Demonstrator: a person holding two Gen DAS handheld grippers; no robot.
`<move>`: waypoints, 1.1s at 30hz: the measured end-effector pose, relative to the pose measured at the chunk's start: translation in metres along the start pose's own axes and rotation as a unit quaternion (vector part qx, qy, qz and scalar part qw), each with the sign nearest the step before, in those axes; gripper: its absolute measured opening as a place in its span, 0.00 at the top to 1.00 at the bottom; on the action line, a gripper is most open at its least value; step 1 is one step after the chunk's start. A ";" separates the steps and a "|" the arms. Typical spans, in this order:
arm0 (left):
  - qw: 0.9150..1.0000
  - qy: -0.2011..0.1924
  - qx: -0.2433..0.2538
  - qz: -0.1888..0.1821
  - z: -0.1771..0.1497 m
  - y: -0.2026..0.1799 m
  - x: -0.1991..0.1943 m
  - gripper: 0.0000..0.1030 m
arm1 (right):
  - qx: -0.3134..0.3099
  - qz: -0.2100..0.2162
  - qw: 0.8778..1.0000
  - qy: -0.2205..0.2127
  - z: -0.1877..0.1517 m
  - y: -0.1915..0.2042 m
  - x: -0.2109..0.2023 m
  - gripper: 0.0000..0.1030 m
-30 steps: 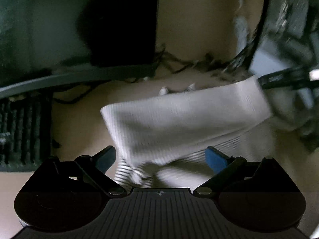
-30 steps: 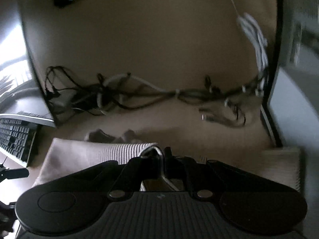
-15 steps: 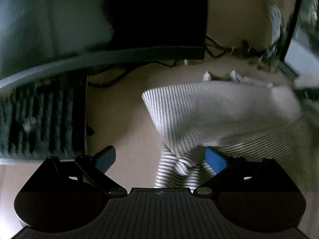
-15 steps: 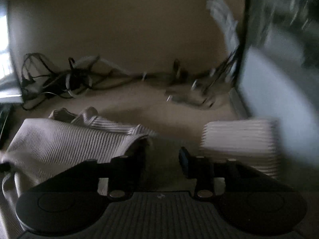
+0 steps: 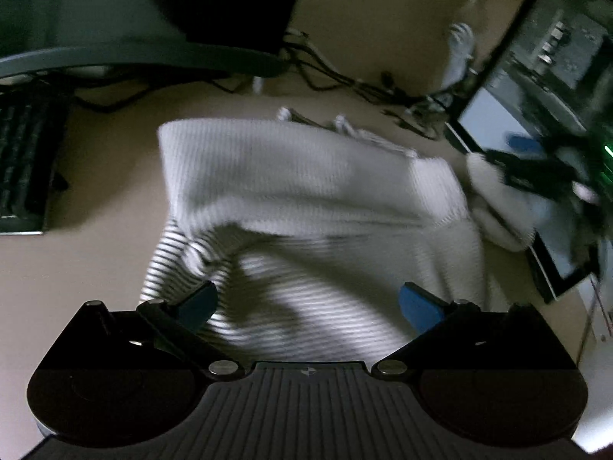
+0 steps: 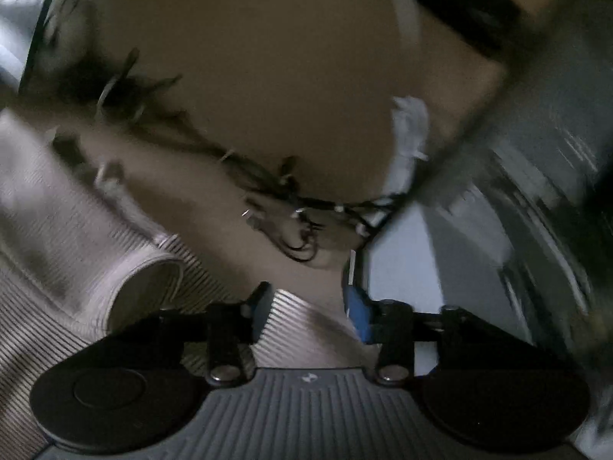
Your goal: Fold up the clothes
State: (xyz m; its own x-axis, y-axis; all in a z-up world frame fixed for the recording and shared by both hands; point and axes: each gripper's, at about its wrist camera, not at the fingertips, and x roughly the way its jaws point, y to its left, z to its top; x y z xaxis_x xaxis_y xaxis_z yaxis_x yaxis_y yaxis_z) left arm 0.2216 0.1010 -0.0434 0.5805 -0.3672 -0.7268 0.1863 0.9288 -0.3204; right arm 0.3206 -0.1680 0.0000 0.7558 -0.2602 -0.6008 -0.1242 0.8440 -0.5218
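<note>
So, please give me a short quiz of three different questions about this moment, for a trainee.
1. True or false: the left gripper is shut on the garment.
2. Which lies to the left of the garment in the left wrist view? A) keyboard B) mug C) shoe
3. Fill in the blank: the right gripper is ____, with striped fabric showing between its fingers.

Key: 1 false, its jaws stand wide apart. 2 A. 3 open.
</note>
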 end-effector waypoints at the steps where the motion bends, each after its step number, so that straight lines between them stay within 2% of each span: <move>1: 1.000 -0.002 -0.003 -0.004 -0.002 0.000 -0.001 0.00 | -0.014 0.012 1.000 0.012 0.007 0.003 0.007 0.52; 3: 1.000 -0.005 -0.010 -0.012 -0.007 -0.001 -0.002 0.00 | -0.043 0.033 0.997 0.047 0.019 0.008 0.026 0.50; 6: 0.999 -0.010 -0.020 -0.025 -0.014 -0.001 -0.004 0.00 | -0.073 0.043 0.990 0.112 0.024 0.011 0.054 0.51; 8: 0.999 -0.013 -0.027 -0.033 -0.018 -0.001 -0.006 0.00 | -0.089 0.043 0.985 0.139 0.020 0.011 0.060 0.66; 9: 0.999 -0.014 -0.032 -0.039 -0.021 0.000 -0.006 0.00 | -0.091 0.045 0.984 0.143 0.018 0.012 0.058 0.83; 10: 0.998 -0.013 -0.037 -0.045 -0.023 0.001 -0.006 0.00 | -0.086 0.050 0.985 0.143 0.017 0.010 0.054 0.86; 13: 0.998 -0.016 -0.034 -0.053 -0.029 0.002 -0.005 0.00 | -0.061 0.048 0.991 0.110 0.024 0.001 0.024 0.90; 17: 0.998 -0.023 -0.020 -0.059 -0.035 0.003 -0.004 0.00 | -0.025 0.019 0.999 0.031 0.050 -0.026 -0.039 0.91; 20: 0.998 -0.028 -0.010 -0.063 -0.040 0.003 -0.004 0.00 | 0.010 0.008 0.999 -0.033 0.077 -0.048 -0.092 0.91; 22: 0.997 -0.031 -0.010 -0.068 -0.041 0.005 -0.004 0.00 | 0.027 0.016 0.997 -0.074 0.094 -0.055 -0.126 0.91; 27: 0.996 -0.035 -0.016 -0.078 -0.043 0.008 -0.005 0.00 | 0.017 0.070 0.987 -0.146 0.125 -0.023 -0.175 0.91; 33: 0.996 -0.041 -0.013 -0.076 -0.046 0.007 -0.005 0.00 | 0.011 0.130 0.971 -0.201 0.151 0.028 -0.182 0.91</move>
State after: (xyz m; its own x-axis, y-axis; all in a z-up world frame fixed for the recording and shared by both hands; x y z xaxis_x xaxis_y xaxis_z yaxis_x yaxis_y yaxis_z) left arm 0.1831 0.1074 -0.0701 0.6105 -0.4972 -0.6165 0.2568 0.8606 -0.4398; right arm 0.2764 -0.0267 0.1862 0.8912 0.1645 -0.4228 -0.3345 0.8678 -0.3676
